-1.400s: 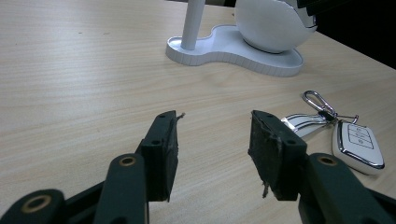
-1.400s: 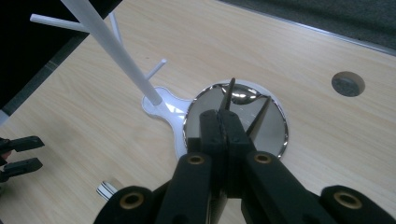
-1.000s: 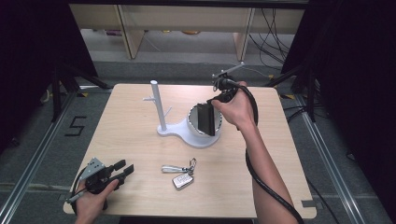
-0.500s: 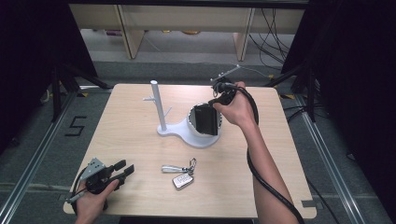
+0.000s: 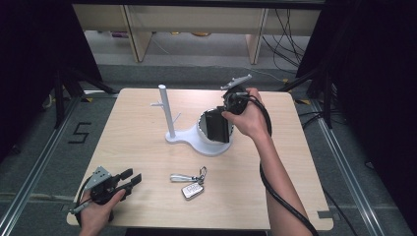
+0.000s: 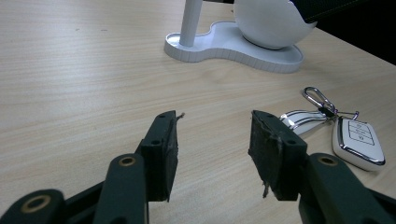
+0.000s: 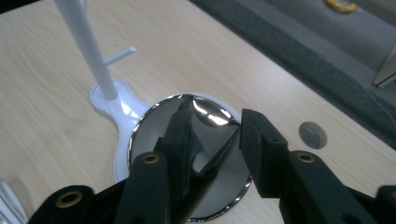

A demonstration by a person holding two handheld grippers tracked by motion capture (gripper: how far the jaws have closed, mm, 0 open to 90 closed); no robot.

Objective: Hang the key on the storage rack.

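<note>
A white stand has an upright pole [image 5: 164, 110] with small pegs and a round bowl [image 5: 212, 141] on its base [image 6: 233, 46]. The bowl's inside [image 7: 208, 108] is mirror-bright chrome. My right gripper [image 5: 216, 125] points down into the bowl, its jaws open just above the chrome [image 7: 215, 126], with nothing between them. A white car key fob [image 5: 193, 189] on a ring with a metal strap [image 5: 181, 177] lies near the table's front. My left gripper [image 5: 130, 178] rests at the front left corner, open and empty, with the fob [image 6: 359, 140] just to the right of its jaws [image 6: 212, 123].
The light wooden table [image 5: 123, 132] has bare room left of the stand. A small grey round cap [image 7: 312, 135] sits in the tabletop beyond the bowl. Shelf legs and cables stand on the floor behind the table's far edge.
My right gripper has shifted only slightly over the bowl. The left gripper and the key fob have stayed where they were.
</note>
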